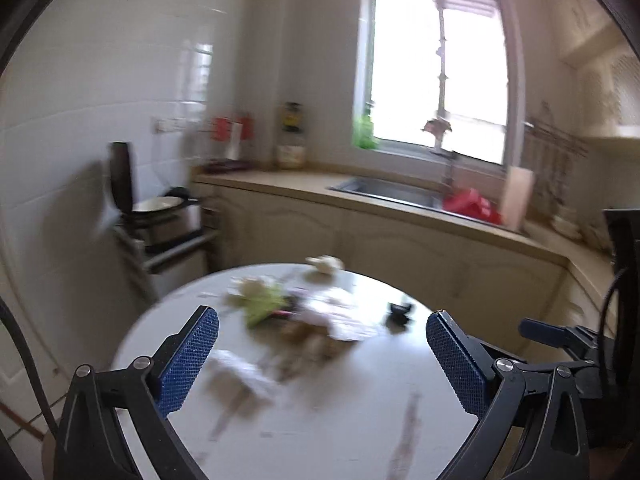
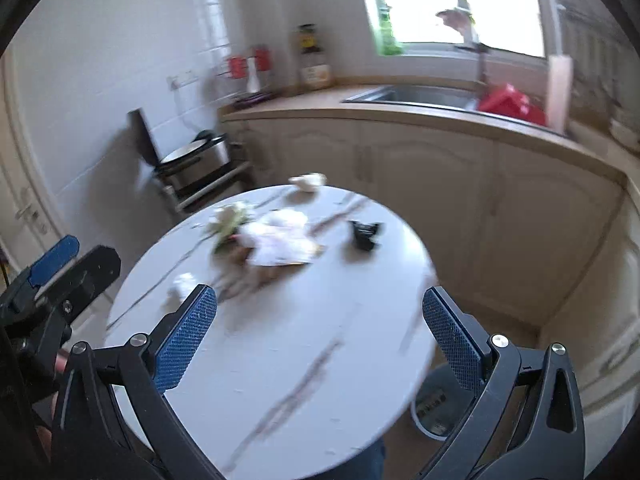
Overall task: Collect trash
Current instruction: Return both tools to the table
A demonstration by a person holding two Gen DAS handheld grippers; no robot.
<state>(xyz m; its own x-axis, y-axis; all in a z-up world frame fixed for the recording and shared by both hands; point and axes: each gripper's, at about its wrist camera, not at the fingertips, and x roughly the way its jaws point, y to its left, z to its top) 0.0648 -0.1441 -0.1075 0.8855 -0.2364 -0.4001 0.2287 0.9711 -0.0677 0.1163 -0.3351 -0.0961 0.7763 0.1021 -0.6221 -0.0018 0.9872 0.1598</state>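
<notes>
While both views are smeared by motion blur, the main shapes can still be made out. A round white table [image 2: 304, 360] with grey marble-like streaks fills the lower middle of each view.

The trash [image 2: 276, 240] is a loose heap on the far half of the table, at about 12 o'clock from the right gripper and roughly 11 o'clock from the table's centre. It looks like crumpled white paper or tissue over something brown, with a pale green and cream scrap at its left end. In the right wrist view the heap's long axis runs from 10 o'clock to 4 o'clock; it has no clear front, so which way it points cannot be told.

Apart from the heap:
- a crumpled white wad [image 2: 308, 182] sits at the table's far edge, at 12 o'clock;
- a smaller white scrap [image 2: 180, 286] lies at 9 o'clock, just beyond the right gripper's left finger;
- a small black object [image 2: 364, 234] rests at 2 o'clock.

The left gripper [image 1: 322, 360] is released, its blue-padded fingers spread wide with nothing between them, above the near part of the table. The right gripper [image 2: 320, 338] is likewise spread wide and empty, touching nothing.

Beyond the table, at 1 o'clock, a beige counter holds a steel sink [image 2: 416, 94] under a bright window [image 1: 436, 68].
</notes>
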